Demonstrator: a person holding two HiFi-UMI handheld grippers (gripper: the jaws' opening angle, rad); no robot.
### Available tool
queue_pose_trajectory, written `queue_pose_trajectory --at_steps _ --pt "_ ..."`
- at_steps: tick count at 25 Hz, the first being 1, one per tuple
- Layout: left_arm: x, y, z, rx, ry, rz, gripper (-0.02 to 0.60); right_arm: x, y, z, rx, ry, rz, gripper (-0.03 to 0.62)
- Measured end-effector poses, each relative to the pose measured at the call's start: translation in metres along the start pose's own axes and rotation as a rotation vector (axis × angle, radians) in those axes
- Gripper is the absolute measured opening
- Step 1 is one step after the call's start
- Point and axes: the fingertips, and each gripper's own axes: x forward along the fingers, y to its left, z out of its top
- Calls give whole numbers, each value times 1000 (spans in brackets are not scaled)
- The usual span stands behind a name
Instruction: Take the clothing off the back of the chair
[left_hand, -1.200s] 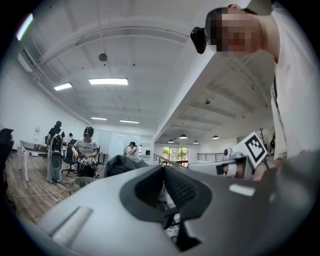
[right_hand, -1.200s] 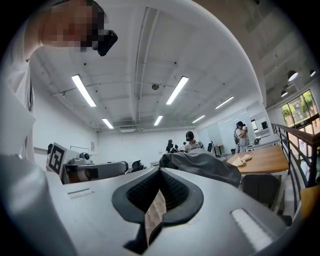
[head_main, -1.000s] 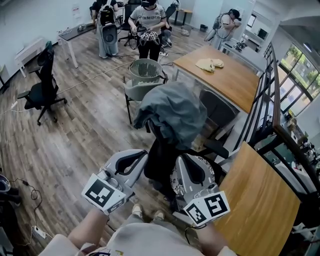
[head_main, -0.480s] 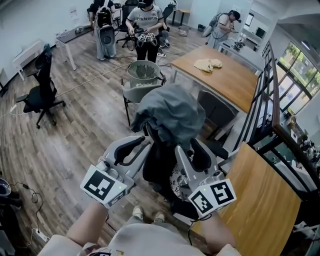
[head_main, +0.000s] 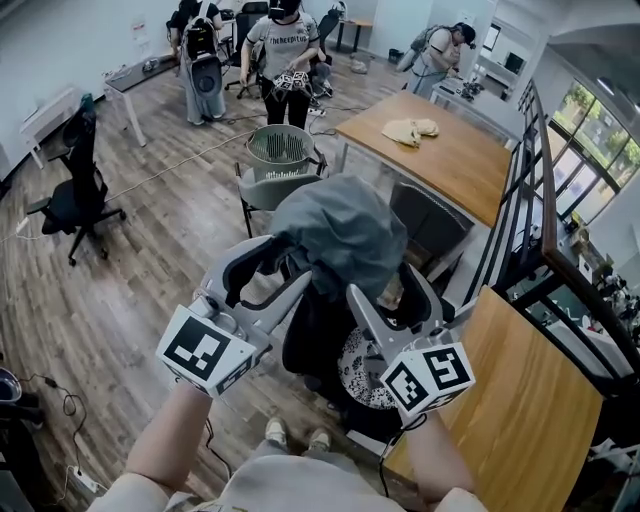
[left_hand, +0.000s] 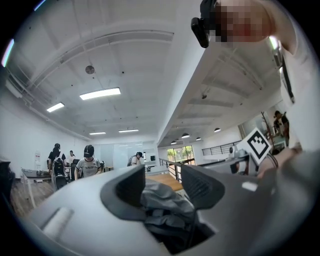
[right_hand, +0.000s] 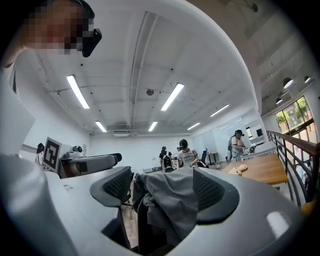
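Observation:
A grey piece of clothing (head_main: 335, 235) hangs over the back of a black chair (head_main: 310, 345) in the middle of the head view. My left gripper (head_main: 272, 268) is at the clothing's lower left edge, and its jaws are opening. My right gripper (head_main: 385, 288) is at the lower right edge, its jaws opening too. In the left gripper view the clothing (left_hand: 162, 200) shows just ahead in the gap of the left gripper (left_hand: 164, 186). In the right gripper view it (right_hand: 170, 200) hangs in the gap of the right gripper (right_hand: 162, 189). No pad presses on the fabric.
A wooden table (head_main: 450, 160) with a yellowish cloth (head_main: 412, 130) stands behind the chair, another wooden table (head_main: 520, 410) at the right. A laundry basket (head_main: 281, 150) sits on a grey chair beyond. A black office chair (head_main: 75, 185) is at the left; people (head_main: 285, 45) stand at the back.
Both grippers have moved forward and up to the hanging clothing. Their jaws, shut a second ago, now stand apart.

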Motion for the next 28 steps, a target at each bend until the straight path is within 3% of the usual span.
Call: queue_pose_trajectory --at_steps 7,17,23,28 --pt "23 28 -26 -6 42 17 284 24 -28 -23 -17 27 -27 421" --pt "62 60 -100 -129 188 9 324 56 -94 -87 56 104 -58 510" --pt "79 70 -131 -189 233 -25 357 78 -118 -139 140 170 -29 578" --pt "91 75 -151 -168 268 -49 368 98 -129 -172 218 192 21 600"
